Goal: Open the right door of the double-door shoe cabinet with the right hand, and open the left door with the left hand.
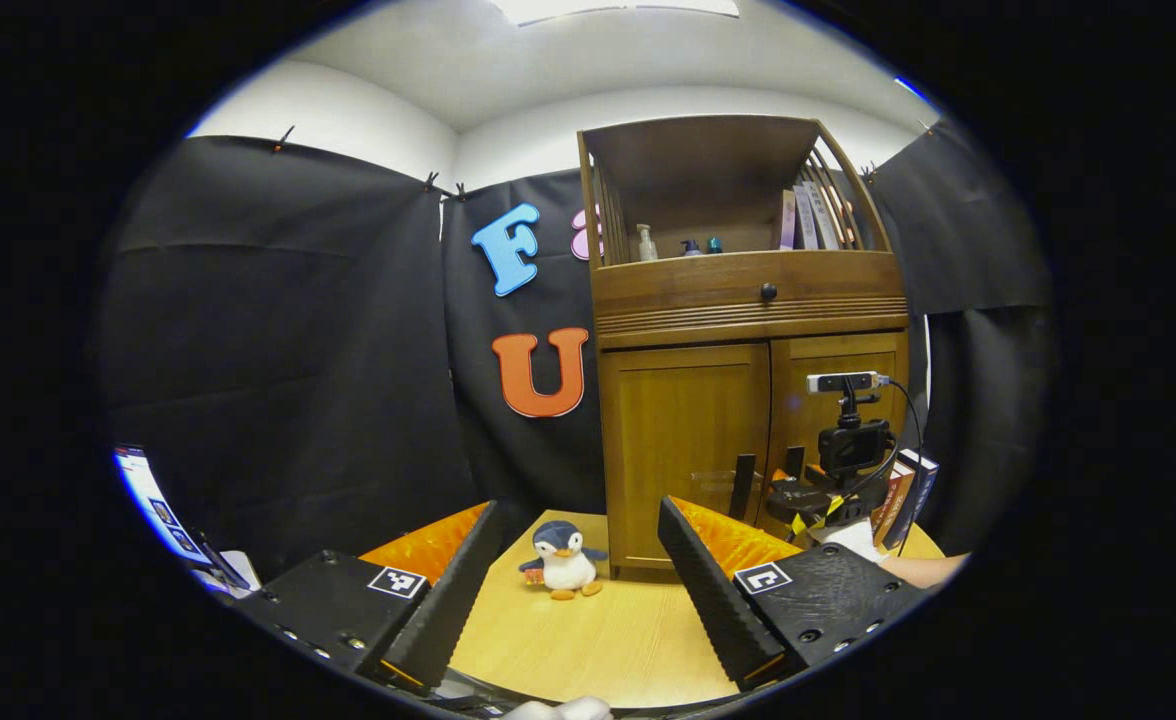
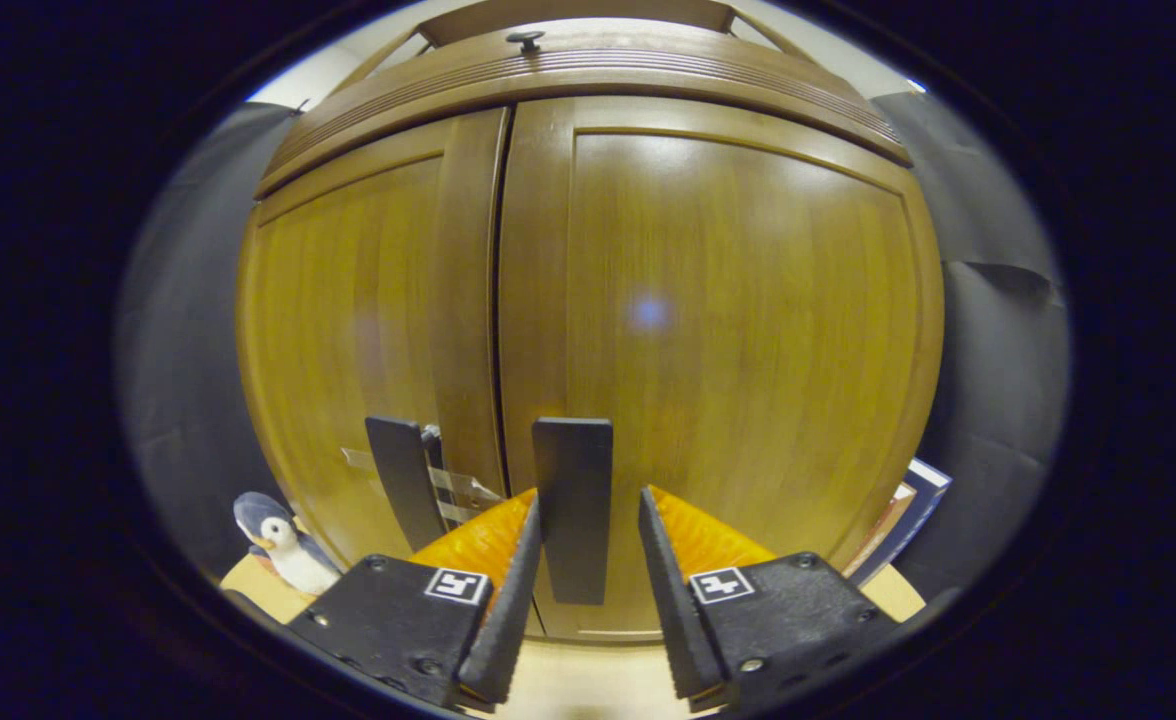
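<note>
My right gripper point(image 2: 588, 530) closes in on the right door's handle point(image 2: 573, 508); both doors shut.

I have its fingers spread either side of the handle, not yet pressing. My left gripper point(image 1: 578, 575) hangs wide open and empty, well back from the cabinet point(image 1: 748, 340) at the table's point(image 1: 598, 640) far side. The left handle point(image 2: 403, 480) waits just beside. I judge the doors stiff, hinged wood; the slim upright handles are the place to grip.

A plush penguin point(image 1: 563, 559) stands upright on the light wooden table point(image 1: 608, 640), just beside the cabinet's lower left corner. On the open upper shelf sit 3 small bottles point(image 1: 646, 243) and a few upright books point(image 1: 808, 217). More books point(image 1: 910, 492), possibly 2 or 3, lean at the cabinet's right. A lit screen point(image 1: 153, 505) shows at far left.
</note>
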{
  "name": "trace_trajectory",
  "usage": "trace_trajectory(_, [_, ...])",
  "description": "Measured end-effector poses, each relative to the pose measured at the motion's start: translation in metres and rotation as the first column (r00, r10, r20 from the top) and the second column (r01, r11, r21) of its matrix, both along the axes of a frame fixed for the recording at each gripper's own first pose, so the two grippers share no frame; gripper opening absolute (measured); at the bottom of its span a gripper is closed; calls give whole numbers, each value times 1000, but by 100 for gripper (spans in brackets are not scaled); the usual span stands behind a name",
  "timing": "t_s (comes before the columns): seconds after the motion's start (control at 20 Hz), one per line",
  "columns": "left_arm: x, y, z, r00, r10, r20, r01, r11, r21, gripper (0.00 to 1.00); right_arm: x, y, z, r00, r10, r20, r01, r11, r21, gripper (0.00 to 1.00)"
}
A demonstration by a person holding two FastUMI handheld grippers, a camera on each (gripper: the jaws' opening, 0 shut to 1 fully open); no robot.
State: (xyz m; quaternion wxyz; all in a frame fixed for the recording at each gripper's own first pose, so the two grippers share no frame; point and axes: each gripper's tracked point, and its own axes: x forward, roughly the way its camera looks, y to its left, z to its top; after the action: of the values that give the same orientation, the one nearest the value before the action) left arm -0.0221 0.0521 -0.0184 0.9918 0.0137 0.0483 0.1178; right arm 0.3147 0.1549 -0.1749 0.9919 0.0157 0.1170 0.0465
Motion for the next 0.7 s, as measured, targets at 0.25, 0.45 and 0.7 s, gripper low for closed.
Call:
trace_trajectory(0.25, [-1, 4, -1, 1000, 12, 6, -12, 1000, -14, 96, 3, 4, -5, 1000, 11, -18, -11, 1000, 5, 36])
trace_trajectory(0.45, [-5, 5, -1, 1000, 15, 8, -15, 1000, -20, 96, 0, 3, -5, 999, 22, -32, -22, 1000, 2, 34])
trace_trajectory(0.7, [-12, 5, -1, 1000, 18, 12, -17, 999, -27, 96, -18, -1, -5, 999, 34, -38, -34, 999, 7, 32])
